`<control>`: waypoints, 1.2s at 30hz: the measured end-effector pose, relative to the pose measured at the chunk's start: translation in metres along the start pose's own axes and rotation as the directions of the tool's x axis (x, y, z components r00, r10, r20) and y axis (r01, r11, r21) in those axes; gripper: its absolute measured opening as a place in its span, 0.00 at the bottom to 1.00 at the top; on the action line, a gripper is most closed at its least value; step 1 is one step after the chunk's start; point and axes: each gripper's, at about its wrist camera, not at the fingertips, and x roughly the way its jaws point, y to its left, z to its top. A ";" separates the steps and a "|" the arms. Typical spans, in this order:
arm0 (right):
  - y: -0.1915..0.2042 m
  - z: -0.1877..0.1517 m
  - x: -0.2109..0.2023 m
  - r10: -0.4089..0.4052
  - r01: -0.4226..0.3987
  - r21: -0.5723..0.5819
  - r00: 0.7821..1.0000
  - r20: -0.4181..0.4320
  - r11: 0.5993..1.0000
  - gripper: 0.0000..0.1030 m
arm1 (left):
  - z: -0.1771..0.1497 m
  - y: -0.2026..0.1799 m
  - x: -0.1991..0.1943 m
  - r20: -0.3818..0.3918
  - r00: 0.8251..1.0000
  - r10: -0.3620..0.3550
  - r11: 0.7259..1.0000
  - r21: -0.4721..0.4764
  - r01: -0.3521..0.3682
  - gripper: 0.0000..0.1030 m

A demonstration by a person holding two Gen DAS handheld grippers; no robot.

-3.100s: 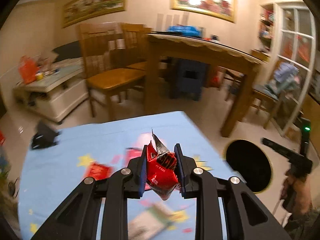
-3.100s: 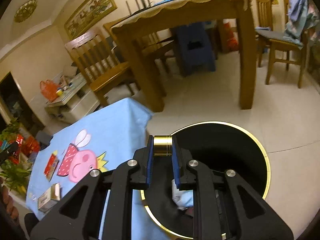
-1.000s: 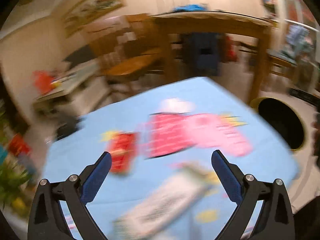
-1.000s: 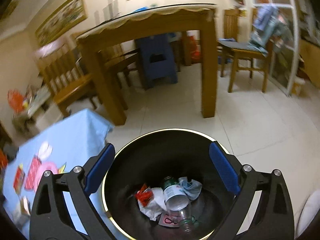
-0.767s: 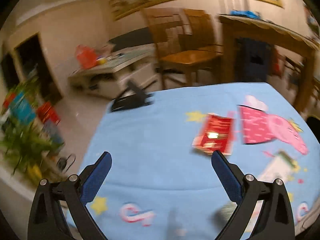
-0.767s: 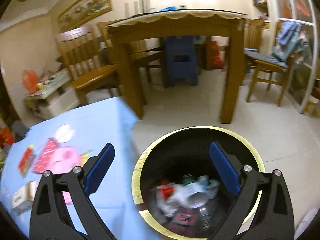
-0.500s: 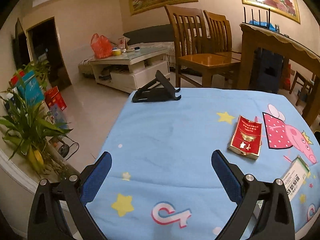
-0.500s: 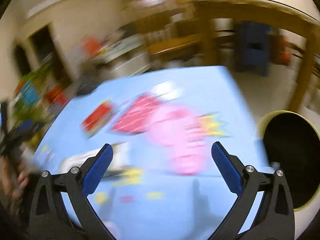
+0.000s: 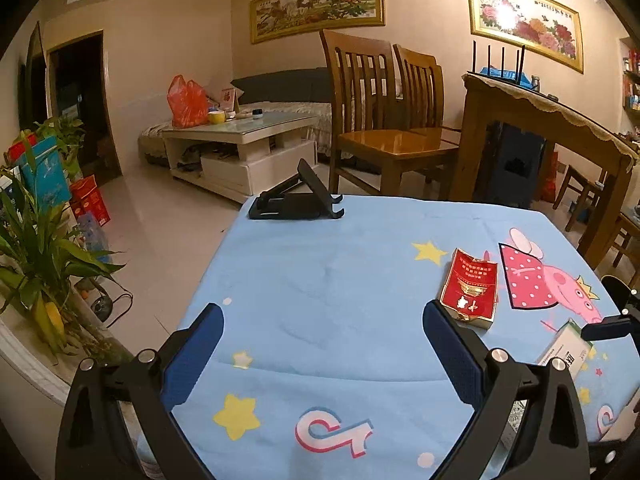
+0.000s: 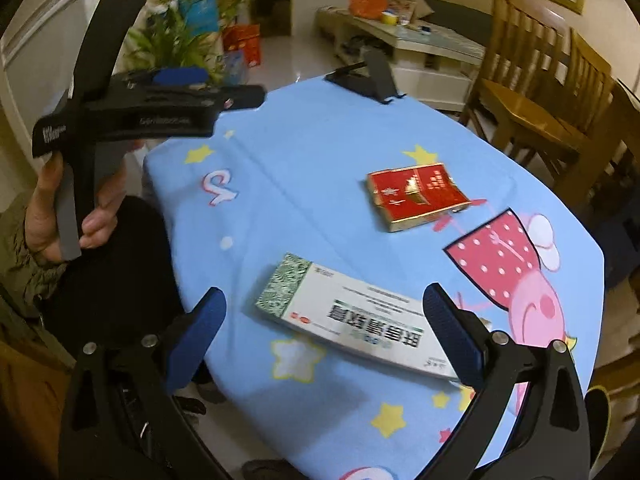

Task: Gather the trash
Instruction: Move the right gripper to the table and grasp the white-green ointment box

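A red and gold box (image 9: 470, 293) lies flat on the blue cartoon tablecloth (image 9: 320, 272); it also shows in the right wrist view (image 10: 416, 196). A long white and green box (image 10: 352, 316) lies nearer, its end visible in the left wrist view (image 9: 566, 350). My left gripper (image 9: 320, 350) is open and empty above the table's near left part, the red box by its right fingertip. My right gripper (image 10: 320, 324) is open and empty, hovering just above the white and green box. The left gripper also shows in the right wrist view (image 10: 152, 108), held in a hand.
A black folding stand (image 9: 296, 200) sits at the table's far edge. Wooden chairs (image 9: 384, 120) and a wooden dining table (image 9: 552, 120) stand behind. A white coffee table (image 9: 240, 144) and plants (image 9: 36, 216) are to the left. The black bin's rim (image 10: 598, 416) shows at lower right.
Both grippers dropped their trash in the bin and opened. The left swung back over the table's left side. The right swung from the bin to over the white and green box.
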 end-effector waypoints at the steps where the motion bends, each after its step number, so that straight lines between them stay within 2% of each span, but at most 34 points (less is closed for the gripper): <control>1: 0.003 -0.003 0.002 -0.014 0.013 -0.021 1.000 -0.017 1.000 0.95 | 0.000 0.001 0.000 -0.001 1.000 0.001 1.000 0.000 -0.001 0.94; 5: 0.021 -0.017 0.003 -0.079 0.073 -0.105 0.995 -0.058 0.992 0.95 | 0.000 0.001 0.000 0.004 1.000 -0.001 1.000 -0.004 0.001 0.94; 6: 0.030 -0.020 0.004 -0.135 0.126 -0.162 0.990 -0.045 0.979 0.95 | 0.001 0.002 0.000 0.005 1.000 -0.004 1.000 -0.007 0.004 0.94; 8: 0.040 -0.022 0.010 -0.241 0.222 -0.286 0.970 -0.033 0.932 0.95 | 0.001 0.003 0.001 0.001 1.000 -0.012 1.000 -0.012 0.012 0.94; 9: 0.045 -0.022 0.015 -0.278 0.245 -0.380 0.960 -0.034 0.892 0.95 | 0.001 0.003 0.002 -0.002 1.000 -0.015 1.000 -0.014 0.015 0.94; 10: 0.046 -0.021 0.020 -0.282 0.234 -0.439 0.958 -0.046 0.867 0.95 | 0.001 0.003 0.003 -0.005 1.000 -0.019 1.000 -0.015 0.019 0.94; 11: 0.044 -0.020 0.026 -0.283 0.212 -0.500 0.957 -0.069 0.839 0.95 | 0.001 0.003 0.003 -0.006 1.000 -0.019 1.000 -0.014 0.019 0.94; 13: 0.034 -0.014 0.039 -0.261 0.139 -0.563 0.955 -0.142 0.815 0.95 | 0.001 0.002 0.002 -0.003 1.000 -0.015 1.000 -0.009 0.015 0.94; 14: 0.026 -0.007 0.044 -0.222 0.083 -0.564 0.958 -0.183 0.822 0.95 | 0.000 0.002 0.001 0.000 1.000 -0.014 1.000 -0.006 0.014 0.94; 16: 0.006 0.009 0.057 -0.154 -0.019 -0.531 0.947 -0.280 0.847 0.95 | -0.001 0.001 0.000 0.005 1.000 -0.007 1.000 0.000 0.007 0.94; 18: -0.010 0.022 0.071 -0.067 -0.129 -0.467 0.923 -0.380 0.875 0.95 | -0.001 0.000 0.000 0.009 1.000 -0.003 1.000 0.004 0.003 0.94; 20: -0.028 0.032 0.088 0.050 -0.250 -0.363 0.877 -0.478 0.898 0.95 | -0.002 -0.001 0.000 0.008 1.000 0.000 1.000 0.005 0.000 0.94; 21: -0.040 0.035 0.098 0.117 -0.302 -0.285 0.845 -0.521 0.910 0.95 | -0.002 -0.002 0.001 0.005 1.000 0.001 1.000 0.005 -0.001 0.94; 22: -0.046 0.036 0.100 0.133 -0.306 -0.264 0.844 -0.519 0.915 0.96 | -0.001 -0.002 0.002 0.002 1.000 0.002 1.000 0.005 -0.002 0.94; 24: -0.049 0.035 0.100 0.125 -0.296 -0.271 0.852 -0.508 0.916 0.96 | -0.001 -0.002 0.004 -0.005 1.000 0.004 1.000 0.005 -0.004 0.94; 27: -0.057 0.026 0.091 0.124 -0.251 -0.221 0.876 -0.466 0.942 0.94 | 0.000 -0.004 0.006 -0.011 1.000 0.008 1.000 0.012 -0.008 0.94; 28: -0.060 0.021 0.085 0.123 -0.227 -0.190 0.888 -0.442 0.955 0.90 | 0.000 -0.005 0.007 -0.015 1.000 0.010 1.000 0.016 -0.010 0.94; 30: -0.065 0.009 0.072 0.117 -0.179 -0.119 0.906 -0.406 0.977 0.83 | 0.000 -0.009 0.008 -0.018 1.000 0.020 0.999 0.027 -0.019 0.94; 32: -0.071 -0.005 0.056 0.097 -0.109 -0.012 0.929 -0.356 0.994 0.71 | -0.001 -0.012 0.008 -0.016 1.000 0.025 0.999 0.040 -0.025 0.94; 34: -0.078 -0.022 0.039 0.092 -0.070 0.086 0.951 -0.294 0.994 0.63 | -0.002 -0.018 0.010 -0.022 0.999 0.036 0.997 0.064 -0.034 0.94; 36: -0.101 -0.038 0.023 0.120 -0.071 0.232 0.971 -0.206 0.970 0.58 | -0.001 -0.026 0.014 -0.041 0.999 0.033 0.995 0.094 -0.029 0.94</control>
